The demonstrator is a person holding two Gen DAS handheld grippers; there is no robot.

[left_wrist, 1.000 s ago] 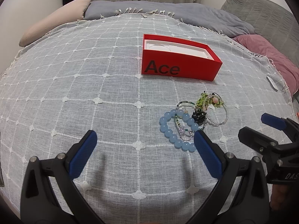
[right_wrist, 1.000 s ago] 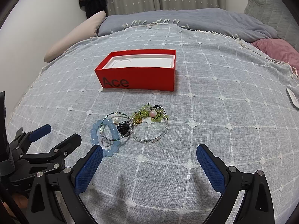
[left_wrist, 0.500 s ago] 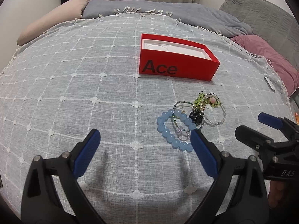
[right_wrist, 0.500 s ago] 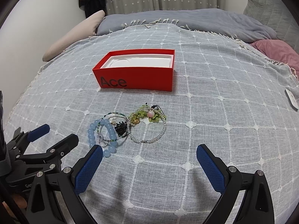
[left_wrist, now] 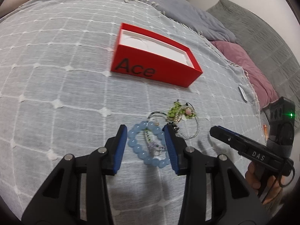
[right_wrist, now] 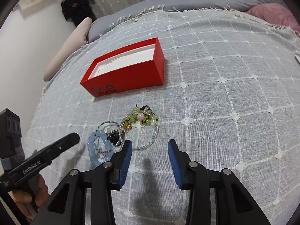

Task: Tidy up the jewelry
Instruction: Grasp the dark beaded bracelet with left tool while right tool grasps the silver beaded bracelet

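Note:
A tangle of bracelets lies on the white-checked bed cover in front of an open red box (left_wrist: 155,71) (right_wrist: 127,78) marked "Ace". My left gripper (left_wrist: 145,131) hovers over the pale blue bead bracelet (left_wrist: 138,148) (right_wrist: 91,146). Its jaws are closing with that bracelet framed between them, the pads not pressing on it. A green bead bracelet (left_wrist: 173,111) (right_wrist: 144,121) and a clear bead bracelet (left_wrist: 196,129) (right_wrist: 153,136) lie to the right. My right gripper (right_wrist: 150,143) is closing too, just short of the clear bracelet's near arc. Each gripper also shows from the side in the other's view.
A pink pillow (left_wrist: 253,71) and grey blankets bound the bed on the right. A beige pillow (right_wrist: 65,50) lies at the far left by the wall. A small white tag (left_wrist: 242,93) rests near the right edge. A hand (left_wrist: 262,178) grips the right tool's handle.
Both grippers have moved forward and down toward the bracelet pile and tilted. Their jaws have narrowed from wide open to about a bracelet's width.

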